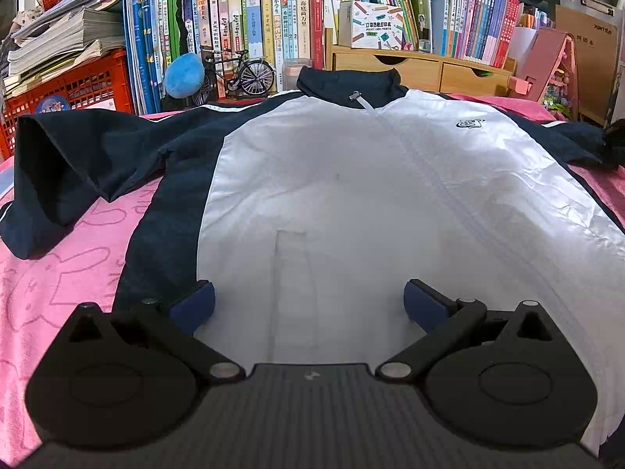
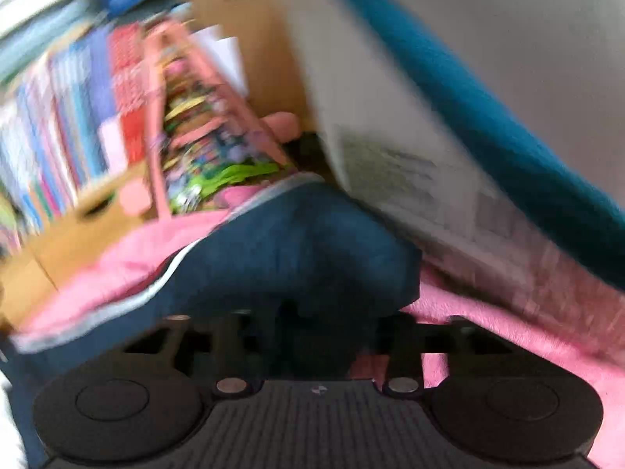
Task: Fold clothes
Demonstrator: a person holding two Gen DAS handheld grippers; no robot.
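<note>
A white and navy zip jacket (image 1: 351,195) lies spread face up on a pink blanket (image 1: 58,293), collar far, its left sleeve (image 1: 58,179) bent on the blanket. My left gripper (image 1: 308,301) is open and empty, hovering low over the jacket's white front near the hem. In the blurred right wrist view, my right gripper (image 2: 312,336) is shut on the jacket's navy right sleeve (image 2: 297,250), which bunches up in front of the fingers above the pink blanket (image 2: 488,332).
Behind the blanket stand rows of books (image 1: 254,27), a red crate (image 1: 70,90), a model bicycle (image 1: 234,74), a blue plush (image 1: 183,76), wooden drawers (image 1: 422,70) and a pink toy house (image 1: 550,70). A grey and teal panel (image 2: 488,117) rises close at the right.
</note>
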